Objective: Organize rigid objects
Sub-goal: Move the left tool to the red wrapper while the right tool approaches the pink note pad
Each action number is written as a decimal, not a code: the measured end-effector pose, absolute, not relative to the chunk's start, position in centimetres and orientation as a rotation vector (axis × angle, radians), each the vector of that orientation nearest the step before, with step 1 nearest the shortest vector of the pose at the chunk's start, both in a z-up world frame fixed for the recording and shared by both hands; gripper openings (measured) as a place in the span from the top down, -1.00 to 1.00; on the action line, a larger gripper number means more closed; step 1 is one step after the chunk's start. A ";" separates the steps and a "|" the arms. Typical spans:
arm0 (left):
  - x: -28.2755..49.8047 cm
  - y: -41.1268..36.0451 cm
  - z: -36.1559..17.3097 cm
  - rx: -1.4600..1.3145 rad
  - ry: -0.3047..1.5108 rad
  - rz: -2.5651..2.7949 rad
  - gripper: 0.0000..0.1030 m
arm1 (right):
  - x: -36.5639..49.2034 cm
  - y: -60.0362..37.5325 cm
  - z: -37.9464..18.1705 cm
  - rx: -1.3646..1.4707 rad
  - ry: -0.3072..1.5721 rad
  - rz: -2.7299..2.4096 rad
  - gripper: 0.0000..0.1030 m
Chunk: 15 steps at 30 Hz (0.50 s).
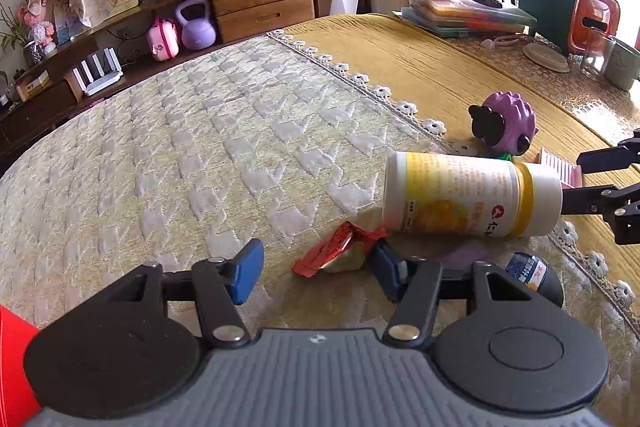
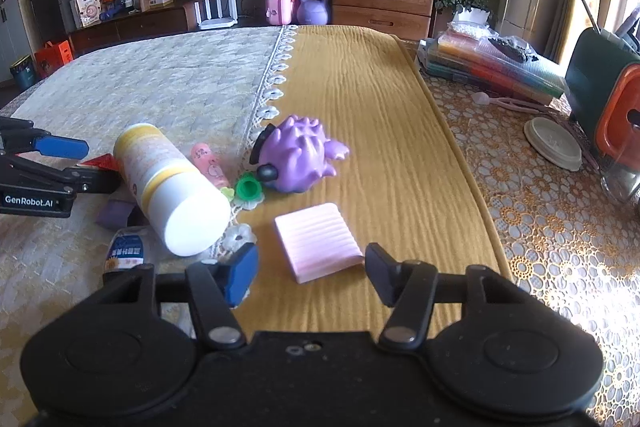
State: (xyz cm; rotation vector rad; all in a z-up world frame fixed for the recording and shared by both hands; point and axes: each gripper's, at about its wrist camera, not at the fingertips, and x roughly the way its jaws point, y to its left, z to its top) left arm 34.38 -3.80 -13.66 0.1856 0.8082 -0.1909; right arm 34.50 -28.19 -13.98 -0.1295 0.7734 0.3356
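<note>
My left gripper (image 1: 318, 273) stands open over the cream quilted cloth (image 1: 180, 147). A red and gold wrapped piece (image 1: 332, 253) lies between its blue fingers, close to the right one. A white and yellow bottle (image 1: 468, 199) lies on its side just beyond, with a small dark bottle (image 1: 534, 275) to the right. My right gripper (image 2: 312, 273) is open over the yellow cloth (image 2: 380, 107), and a pink ribbed block (image 2: 318, 241) lies flat just ahead between its fingers. A purple spiky toy (image 2: 300, 159), a green cap (image 2: 248, 187) and a pink tube (image 2: 210, 165) lie behind it.
A stack of coloured folders (image 2: 492, 63), a round lid (image 2: 554, 143) and a green and orange appliance (image 2: 608, 107) stand on the lace cover at the right. A glass (image 1: 596, 57) is near them. A purple block (image 2: 114, 213) lies under the bottle.
</note>
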 end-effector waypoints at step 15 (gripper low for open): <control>33.5 -3.9 -13.0 0.162 0.778 -0.206 0.51 | 33.9 -28.2 -13.8 -0.106 0.752 0.331 0.18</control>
